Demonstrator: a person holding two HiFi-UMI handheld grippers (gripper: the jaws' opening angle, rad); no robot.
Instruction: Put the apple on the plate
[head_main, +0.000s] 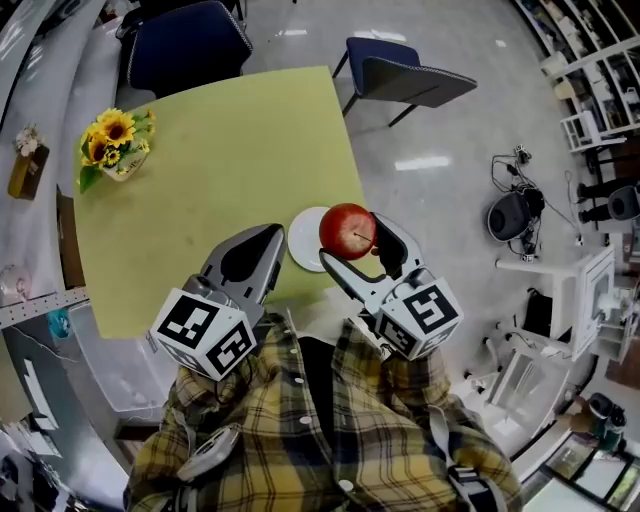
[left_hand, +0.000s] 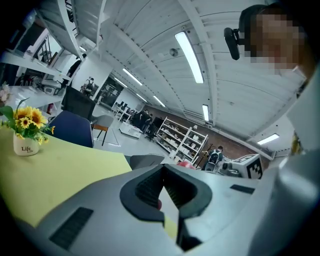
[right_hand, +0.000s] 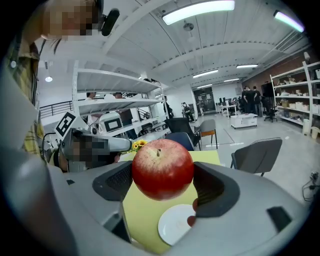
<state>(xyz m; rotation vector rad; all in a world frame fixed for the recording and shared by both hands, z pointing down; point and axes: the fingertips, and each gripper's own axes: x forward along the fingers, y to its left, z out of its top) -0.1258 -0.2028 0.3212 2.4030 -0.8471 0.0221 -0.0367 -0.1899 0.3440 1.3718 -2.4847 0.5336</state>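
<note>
A red apple hangs in the air, stem up, with my right gripper shut on it. It hovers above the white plate, which lies at the near right edge of the yellow-green table. My left gripper is held over the table's near edge to the left of the plate, its jaws closed together with nothing between them. The apple hides part of the plate in the head view.
A cup of sunflowers stands at the table's far left. Two dark chairs sit beyond the far edge. Shelves, equipment and a white cart stand on the floor to the right.
</note>
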